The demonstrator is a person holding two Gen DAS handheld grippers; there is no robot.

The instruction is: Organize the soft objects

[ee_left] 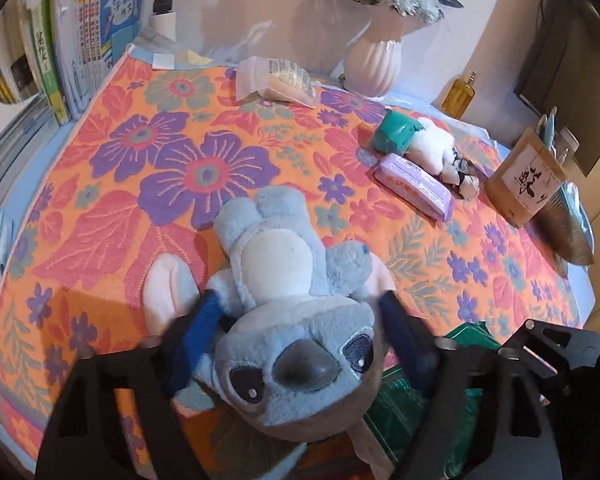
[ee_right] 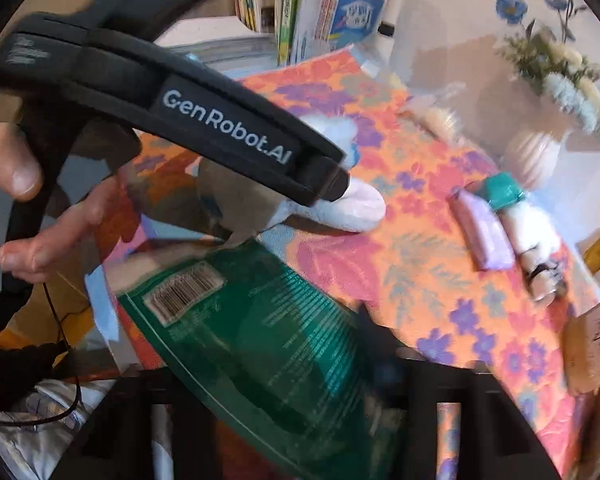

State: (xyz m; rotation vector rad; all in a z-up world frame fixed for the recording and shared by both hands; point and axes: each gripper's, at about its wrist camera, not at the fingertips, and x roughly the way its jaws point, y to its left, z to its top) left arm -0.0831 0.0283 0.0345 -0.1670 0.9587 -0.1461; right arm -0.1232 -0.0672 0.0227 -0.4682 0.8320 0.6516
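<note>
Floral cloth (ee_left: 171, 152) covers table, books (ee_left: 79, 32) at 10 o'clock. Our left gripper (ee_left: 300, 312) clamps blue plush (ee_left: 291, 320); right gripper (ee_right: 300, 392) grips green packet (ee_right: 259, 328). Placed at 2 o'clock, we judge: purple pack (ee_left: 414, 188), white plush (ee_left: 436, 146). These 2 items remain.

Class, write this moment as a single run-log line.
left gripper: shut on blue plush toy | right gripper: shut on green plastic packet | both over floral cloth
</note>
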